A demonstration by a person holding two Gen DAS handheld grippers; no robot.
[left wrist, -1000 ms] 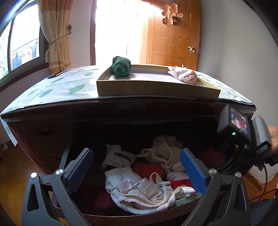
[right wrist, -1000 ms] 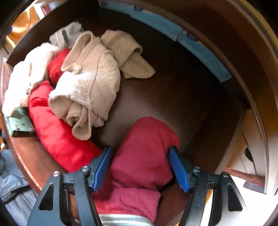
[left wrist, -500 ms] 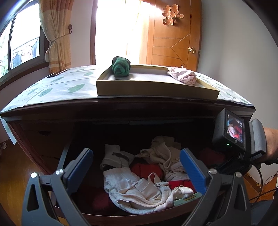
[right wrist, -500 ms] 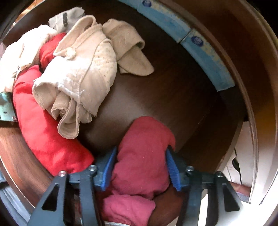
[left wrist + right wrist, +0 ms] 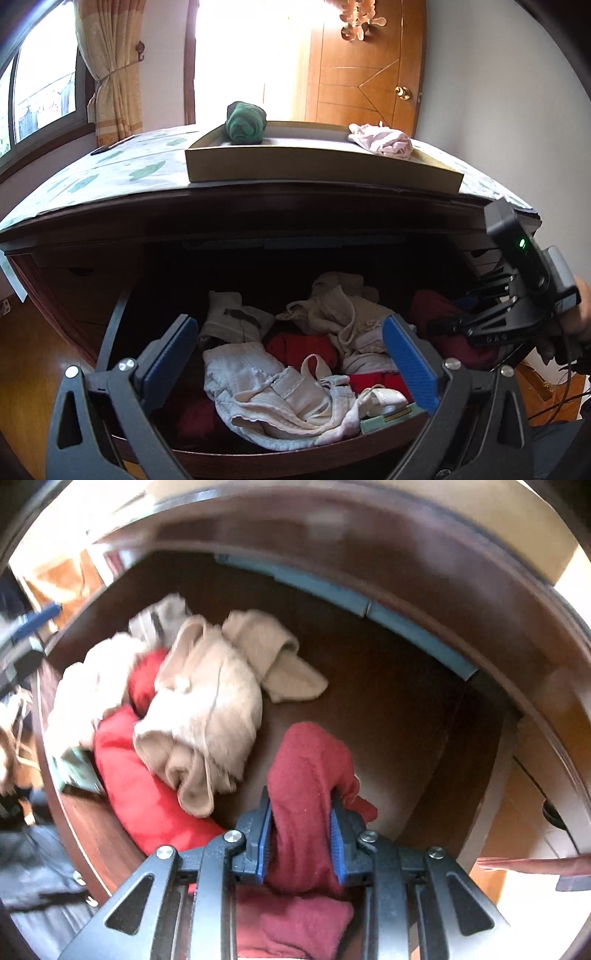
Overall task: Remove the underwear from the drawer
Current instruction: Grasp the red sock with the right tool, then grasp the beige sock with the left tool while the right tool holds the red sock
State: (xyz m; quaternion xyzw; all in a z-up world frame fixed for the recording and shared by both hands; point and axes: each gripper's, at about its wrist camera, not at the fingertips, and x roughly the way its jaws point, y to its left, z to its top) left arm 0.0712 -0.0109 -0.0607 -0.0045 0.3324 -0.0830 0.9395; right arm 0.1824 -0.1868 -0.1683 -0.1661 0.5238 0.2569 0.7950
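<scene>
My right tongs (image 5: 301, 830) clamped on dark red cloth underwear (image 5: 310, 771), at right end of open wooden drawer (image 5: 258, 448). Left tongs (image 5: 291, 363) wide, empty, over drawer front. I'd lift straight up, avoiding beige bundle (image 5: 207, 709).

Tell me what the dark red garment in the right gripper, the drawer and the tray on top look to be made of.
Dark red garment: soft matte knit fabric, probably cotton; it bunches between the right hand-held gripper's pads. Drawer: dark wood, glossy varnish catching light. Tray: flat, matte tan walls, likely cardboard, though painted wood is possible.
</scene>
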